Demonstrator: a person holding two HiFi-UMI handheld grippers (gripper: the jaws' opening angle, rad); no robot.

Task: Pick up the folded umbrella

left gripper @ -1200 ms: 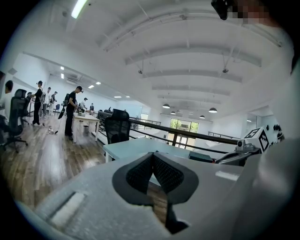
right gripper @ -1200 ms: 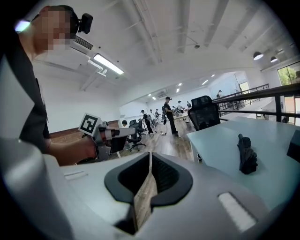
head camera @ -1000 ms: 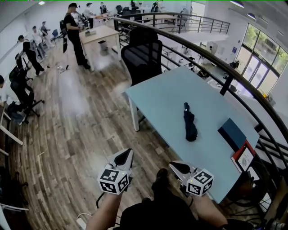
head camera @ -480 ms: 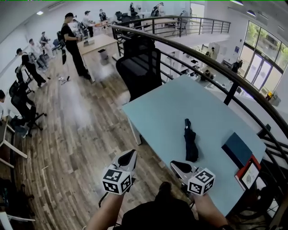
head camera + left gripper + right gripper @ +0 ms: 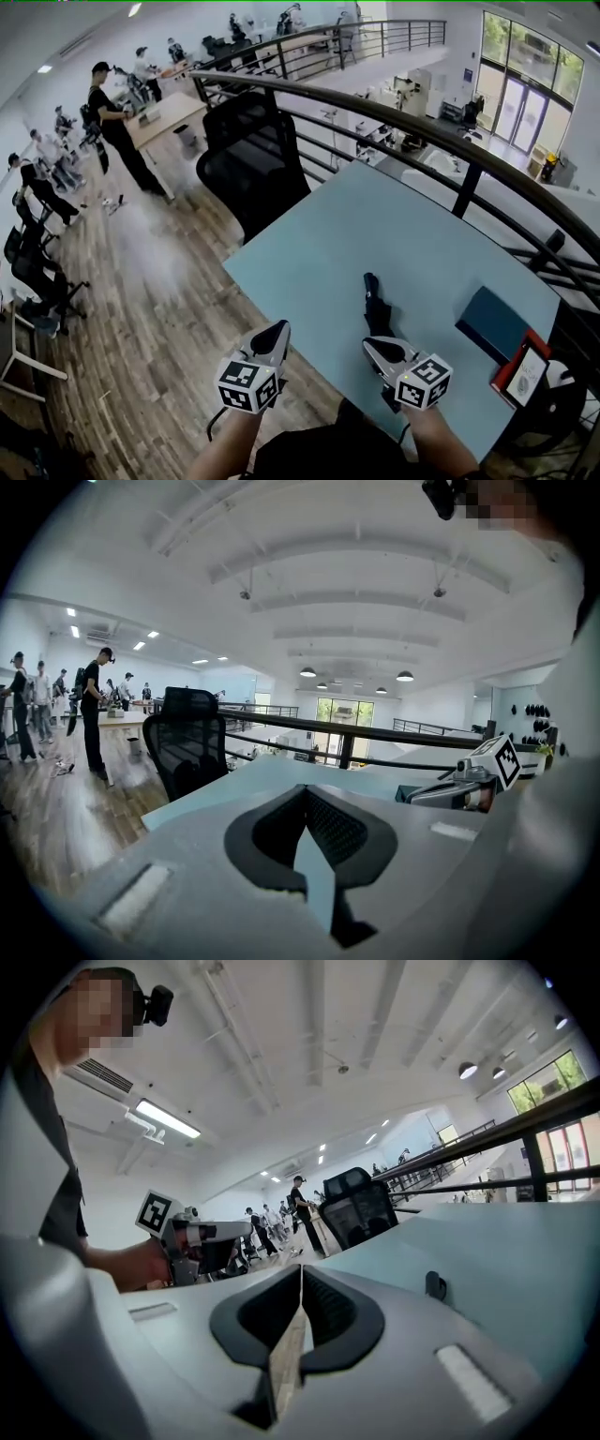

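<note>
Dark, near-black folded umbrella [image 5: 376, 298] lies flat on the pale blue table [image 5: 319, 244], roughly mid-table, with its long axis running away from the person. Far end is bare. In the head view the near end is covered by the right gripper [image 5: 373, 345]. Whether gripper and umbrella touch: cannot tell. The right gripper view shows only a small dark end of the umbrella, right of the jaws and not between them.

Right gripper: jaws pressed together tip to tip, nothing held. It is over the table, on the near side of the umbrella, pointing roughly along it.

Left gripper [image 5: 278, 330]: jaws likewise together, nothing between them. It is at the table's near-left edge, with its rear over the wooden floor [image 5: 141, 309]. It is well left of the umbrella, side by side with the right gripper and apart from it.

Other items:
- Dark teal book [image 5: 493, 322] lies flat on the table, right of the umbrella and apart from it.
- Red-edged item [image 5: 521, 373] sits just past the book at the table's right corner; what it is, unclear.
- Black mesh chair [image 5: 251, 159] stands at the table's far-left side.
- Dark railing [image 5: 394, 111] curves behind the table.
- People [image 5: 112, 127] stand at desks well off at upper left.
</note>
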